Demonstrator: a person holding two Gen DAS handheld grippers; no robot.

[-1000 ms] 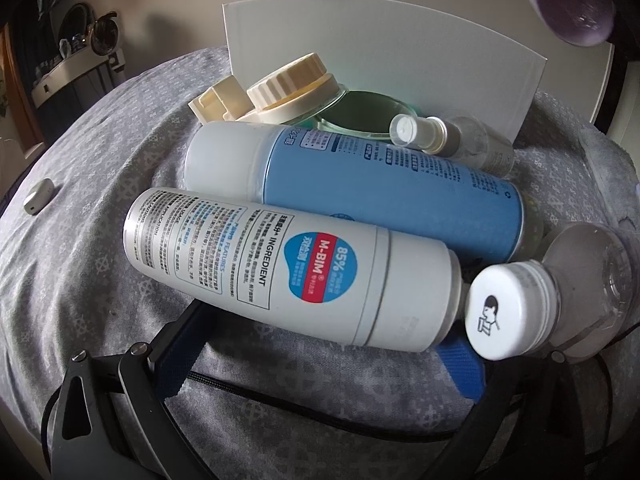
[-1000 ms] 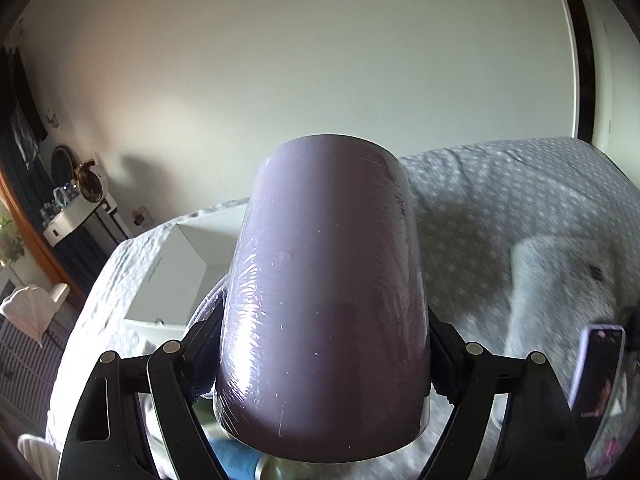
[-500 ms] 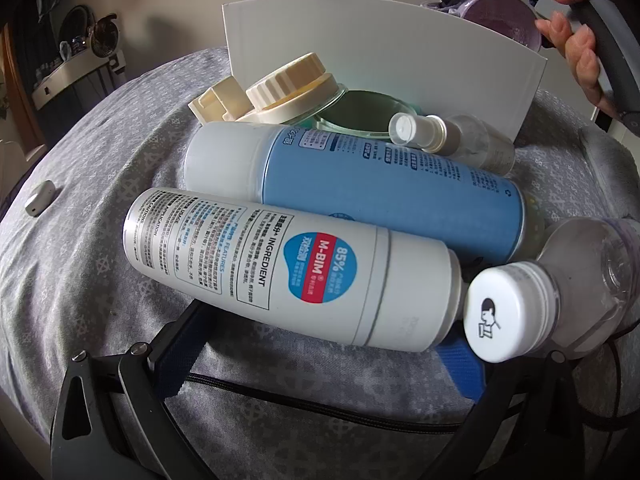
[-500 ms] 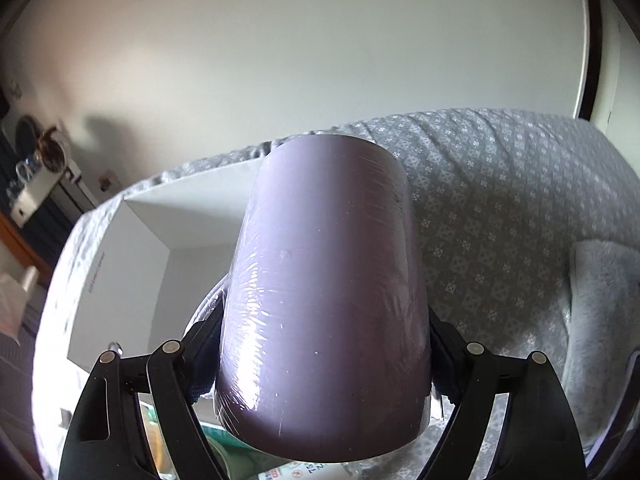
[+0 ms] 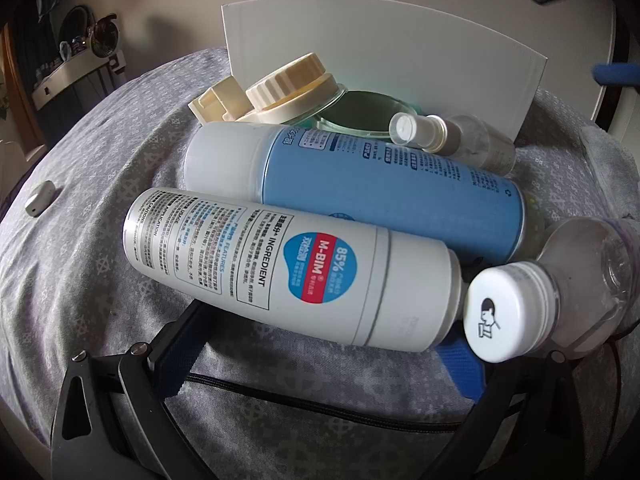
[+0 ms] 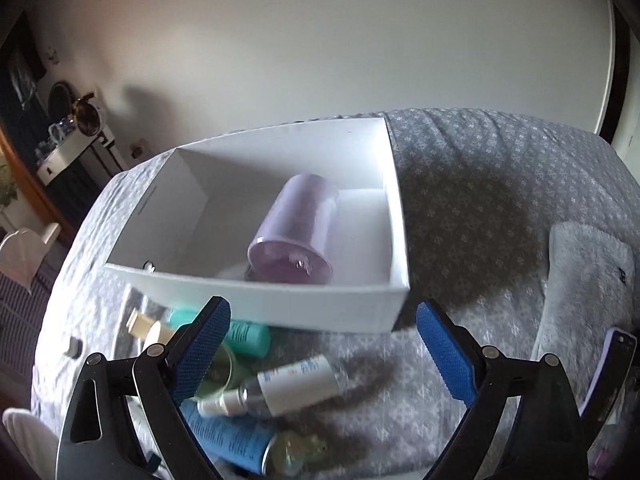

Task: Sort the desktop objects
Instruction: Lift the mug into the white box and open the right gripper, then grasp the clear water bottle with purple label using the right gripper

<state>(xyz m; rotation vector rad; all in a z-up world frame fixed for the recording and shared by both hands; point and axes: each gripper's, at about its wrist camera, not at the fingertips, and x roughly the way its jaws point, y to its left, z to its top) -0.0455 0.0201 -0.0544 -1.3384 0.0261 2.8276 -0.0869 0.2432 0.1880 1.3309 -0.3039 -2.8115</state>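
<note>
Right gripper (image 6: 322, 350) spread wide, blue pads apart w/ nothing between them, poised above the near wall of the white box (image 6: 256, 308). Purple cup (image 6: 294, 230) inside the box, on its side, open mouth toward the camera, close to the right wall (blurred, so contact w/ the wall unclear).

Left gripper (image 5: 324, 354) open as well, blue pads either side of the white M-BIM can (image 5: 288, 268), which lies across the gap; no firm clamp visible (right pad mostly hidden under the can, so contact there unclear). Can on its side on the grey patterned cloth (image 5: 80, 272), pressed against the blue spray can (image 5: 384, 188) behind it. Clear bottle w/ white cap (image 5: 508, 316) at the can's right end, cap toward the lens. Farther back: small clear spray bottle (image 5: 452, 140) leaning on the blue can, cream ribbed lid (image 5: 292, 84), green round dish (image 5: 360, 114), all just in front of the box wall (image 5: 380, 56). Small white-grey item (image 5: 39, 198) off left, well apart from the pile.
</note>
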